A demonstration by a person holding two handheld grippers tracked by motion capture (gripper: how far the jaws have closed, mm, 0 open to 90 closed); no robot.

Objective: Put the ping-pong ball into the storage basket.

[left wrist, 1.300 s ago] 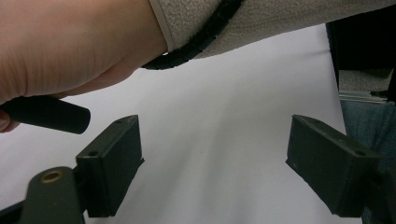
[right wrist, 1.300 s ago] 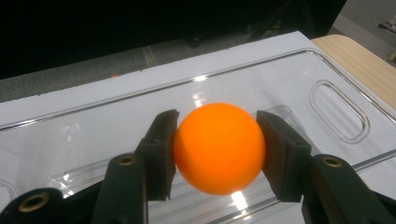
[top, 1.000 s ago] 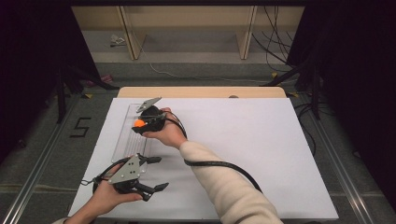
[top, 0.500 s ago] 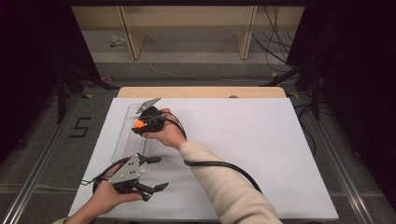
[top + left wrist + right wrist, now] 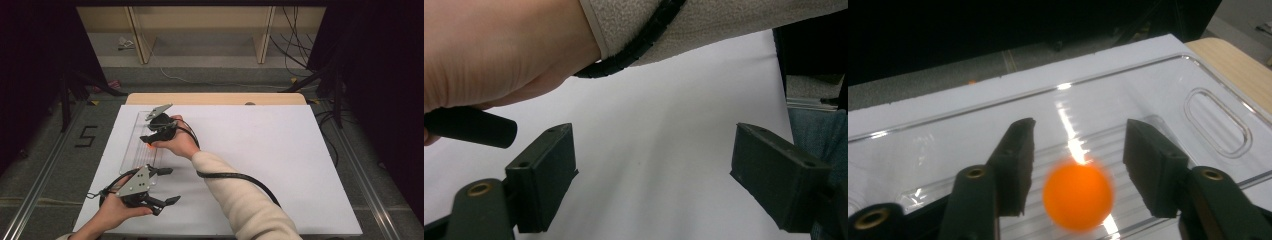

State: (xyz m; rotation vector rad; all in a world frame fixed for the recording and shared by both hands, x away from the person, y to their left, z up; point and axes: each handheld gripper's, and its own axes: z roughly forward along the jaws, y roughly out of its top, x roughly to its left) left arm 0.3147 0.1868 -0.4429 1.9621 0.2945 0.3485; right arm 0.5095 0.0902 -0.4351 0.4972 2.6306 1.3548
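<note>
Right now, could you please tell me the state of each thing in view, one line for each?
Orange ball: between the jaws, pads not touching it, blurred.
Right gripper: jaws just opened, over the clear tray.
Clear tray: lying flat on the white table.
Left gripper: open, holding nothing.

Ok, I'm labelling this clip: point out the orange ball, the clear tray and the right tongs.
orange ball (image 5: 1078,196), right gripper view, its middle.
clear tray (image 5: 1218,122), right gripper view, its handle cutout.
right tongs (image 5: 1075,167), right gripper view, between the tips.
</note>
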